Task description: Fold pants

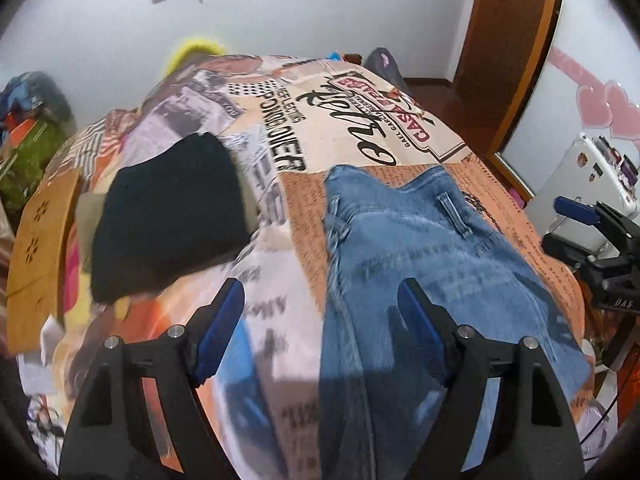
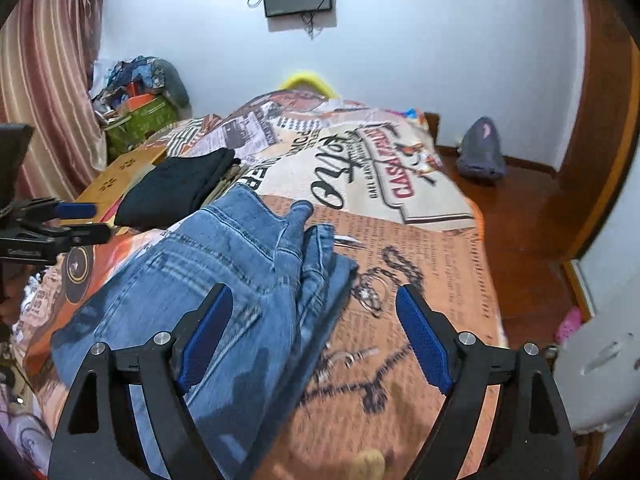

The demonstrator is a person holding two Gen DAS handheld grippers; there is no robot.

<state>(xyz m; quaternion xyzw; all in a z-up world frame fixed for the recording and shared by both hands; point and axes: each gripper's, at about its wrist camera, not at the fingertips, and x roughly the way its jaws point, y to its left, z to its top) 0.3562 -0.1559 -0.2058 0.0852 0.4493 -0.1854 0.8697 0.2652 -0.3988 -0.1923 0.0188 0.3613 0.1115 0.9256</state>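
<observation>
Light blue jeans [image 1: 432, 264] lie partly folded on the printed bedspread [image 1: 360, 128]; they also show in the right wrist view [image 2: 224, 264]. My left gripper [image 1: 320, 292] is open and empty, held above the jeans' left edge. My right gripper [image 2: 314, 304] is open and empty above the jeans' right edge, where a bunched fold sticks up. The right gripper shows at the right side of the left wrist view [image 1: 576, 216]. The left gripper shows at the left side of the right wrist view [image 2: 80, 220].
A folded black garment [image 1: 168, 216] lies on the bed left of the jeans; it also shows in the right wrist view [image 2: 176, 188]. A wooden board [image 1: 40, 248] is at the bed's left edge. A white cabinet [image 1: 580, 184] and a wooden floor [image 2: 520, 232] are to the right.
</observation>
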